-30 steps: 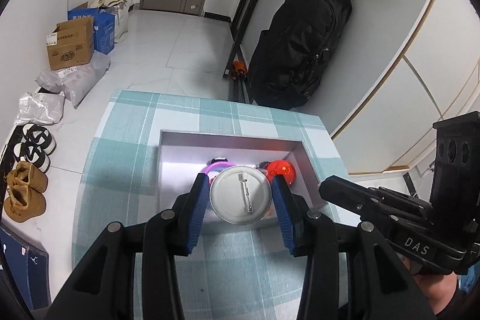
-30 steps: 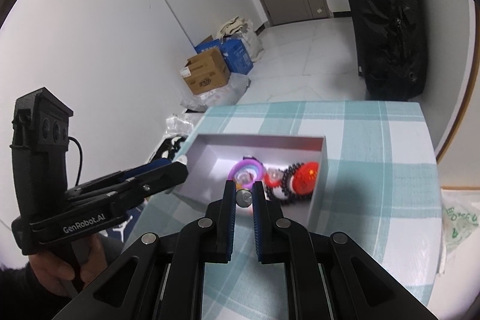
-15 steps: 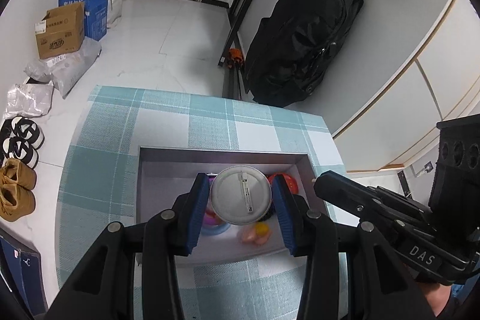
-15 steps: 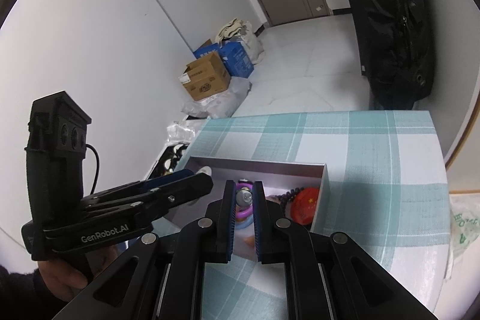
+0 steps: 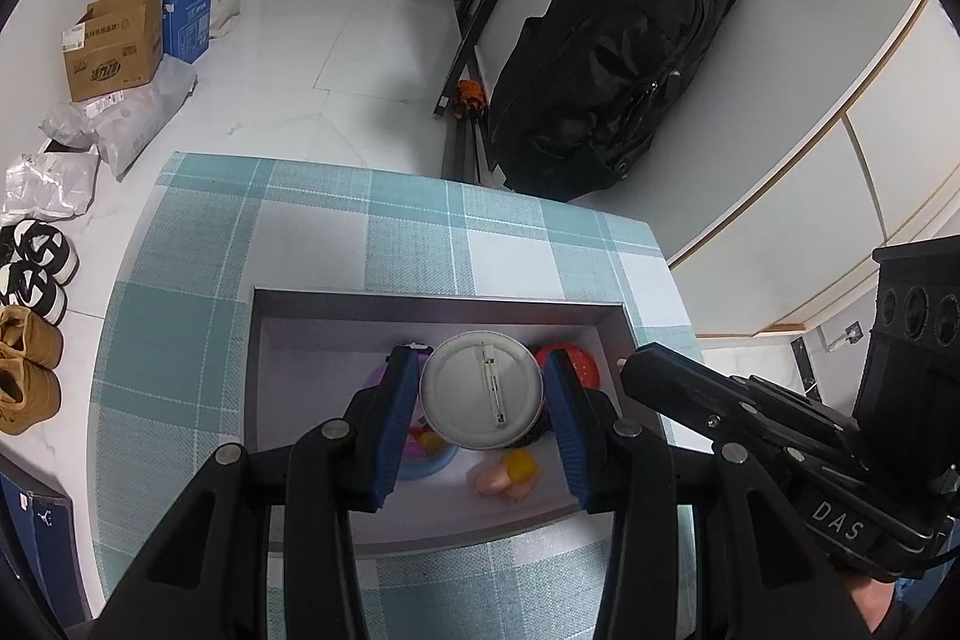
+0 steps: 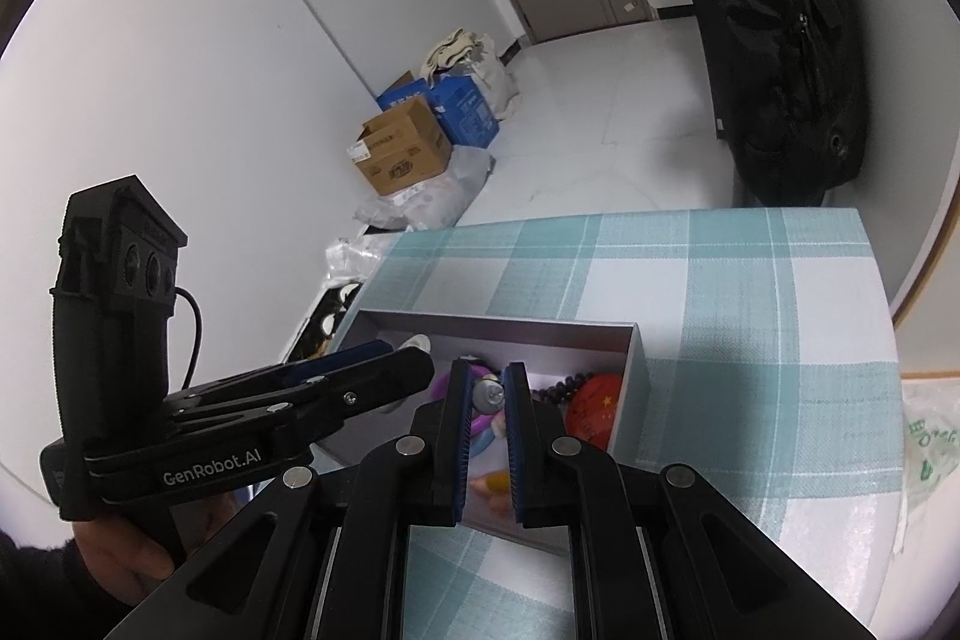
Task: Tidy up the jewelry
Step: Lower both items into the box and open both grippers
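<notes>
Left gripper (image 5: 483,400): jaws clamped on round silver pin badge (image 5: 482,396), above shallow grey cardboard box (image 5: 432,301).
Right gripper (image 6: 485,403): jaws pinching small metallic trinket (image 6: 487,396).
Advice: lower before releasing, clear of red badge (image 6: 594,409).

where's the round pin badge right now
In the left wrist view, the badge is clamped in the left gripper, back side up, over the grey box.

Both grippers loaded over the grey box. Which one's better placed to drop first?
Probably left. The left gripper holds the round silver pin badge squarely above the grey box. The right gripper, pinching a small silver bead, sits nearer the box's front wall.
</notes>
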Action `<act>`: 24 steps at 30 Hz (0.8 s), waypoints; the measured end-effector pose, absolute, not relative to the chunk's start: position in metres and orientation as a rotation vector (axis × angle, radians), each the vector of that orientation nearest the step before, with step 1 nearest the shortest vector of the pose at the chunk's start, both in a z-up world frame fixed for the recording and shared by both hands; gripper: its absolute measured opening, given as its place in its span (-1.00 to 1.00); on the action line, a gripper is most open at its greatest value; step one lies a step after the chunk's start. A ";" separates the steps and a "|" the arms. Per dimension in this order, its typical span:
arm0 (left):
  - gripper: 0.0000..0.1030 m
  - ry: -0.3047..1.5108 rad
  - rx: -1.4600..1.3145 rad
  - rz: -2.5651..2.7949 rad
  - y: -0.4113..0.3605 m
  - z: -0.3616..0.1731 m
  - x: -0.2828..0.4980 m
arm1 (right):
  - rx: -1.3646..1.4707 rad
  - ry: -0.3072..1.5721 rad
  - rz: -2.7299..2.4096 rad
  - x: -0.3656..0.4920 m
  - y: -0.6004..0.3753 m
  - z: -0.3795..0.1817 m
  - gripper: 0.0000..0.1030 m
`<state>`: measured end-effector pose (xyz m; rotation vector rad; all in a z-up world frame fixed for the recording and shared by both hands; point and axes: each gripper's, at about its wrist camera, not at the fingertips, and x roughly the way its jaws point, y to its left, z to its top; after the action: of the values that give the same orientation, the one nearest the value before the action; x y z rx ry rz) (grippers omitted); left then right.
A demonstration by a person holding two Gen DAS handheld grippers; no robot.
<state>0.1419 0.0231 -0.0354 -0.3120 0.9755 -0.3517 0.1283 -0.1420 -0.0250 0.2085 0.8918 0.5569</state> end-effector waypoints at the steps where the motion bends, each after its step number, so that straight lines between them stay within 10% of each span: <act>1: -0.27 0.977 -0.311 -0.350 0.022 -0.036 0.142 | 0.207 0.894 0.555 0.128 -0.142 -0.025 -0.81; 19: -0.26 1.017 -0.350 -0.373 0.024 -0.041 0.147 | 0.214 0.910 0.539 0.130 -0.142 -0.033 -0.75; 24: 0.14 0.969 -0.315 -0.369 0.020 -0.033 0.141 | 0.200 0.884 0.540 0.127 -0.141 -0.028 -0.69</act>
<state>0.1412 0.0195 -0.0334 -0.3145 0.9692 -0.3692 0.1272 -0.1413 -0.0278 0.2001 0.8835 0.5398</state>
